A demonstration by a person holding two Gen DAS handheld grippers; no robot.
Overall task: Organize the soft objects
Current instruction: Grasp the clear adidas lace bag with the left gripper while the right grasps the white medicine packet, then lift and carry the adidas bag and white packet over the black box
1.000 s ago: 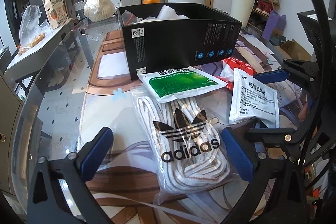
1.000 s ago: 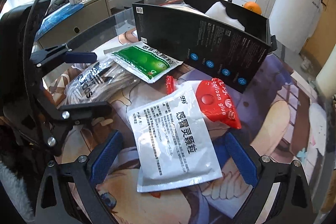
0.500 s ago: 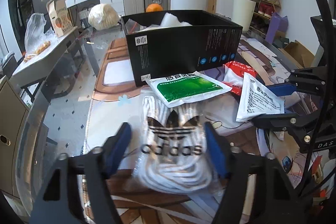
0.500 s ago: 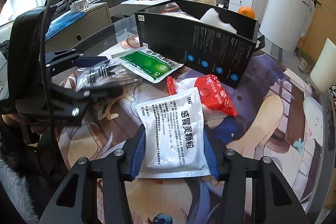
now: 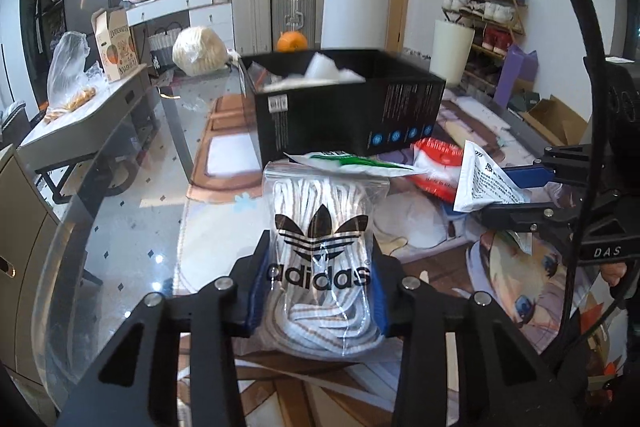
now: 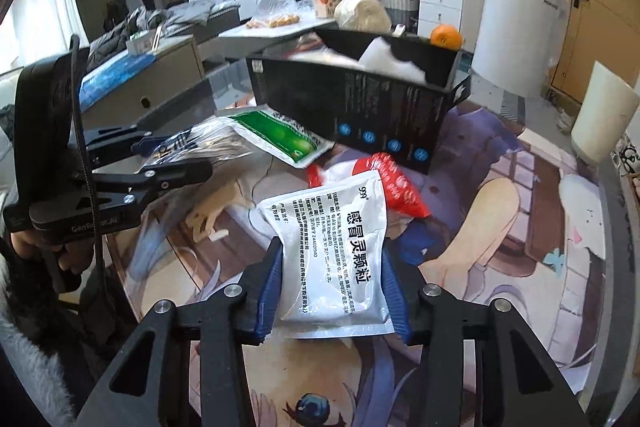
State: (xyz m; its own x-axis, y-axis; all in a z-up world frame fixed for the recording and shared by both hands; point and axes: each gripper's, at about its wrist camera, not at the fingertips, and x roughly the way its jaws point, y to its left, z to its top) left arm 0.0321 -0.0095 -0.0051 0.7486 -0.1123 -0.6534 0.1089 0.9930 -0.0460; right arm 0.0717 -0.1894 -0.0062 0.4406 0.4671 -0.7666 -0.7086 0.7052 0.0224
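Note:
My left gripper is shut on a clear adidas bag of white laces and holds it lifted above the table. My right gripper is shut on a white medicine sachet, also lifted. A green sachet and a red balloon-glue pouch lie on the mat in front of the open black box, which holds white soft items. The right gripper with the white sachet also shows in the left wrist view, and the left gripper in the right wrist view.
The glass table carries an illustrated mat. An orange sits behind the box. A side table with a plastic bag stands left. Suitcases, a white bin and a shoe rack line the far wall.
Both grippers closed from wide open onto their packets and lifted them: the left on the adidas bag, the right on the white sachet.

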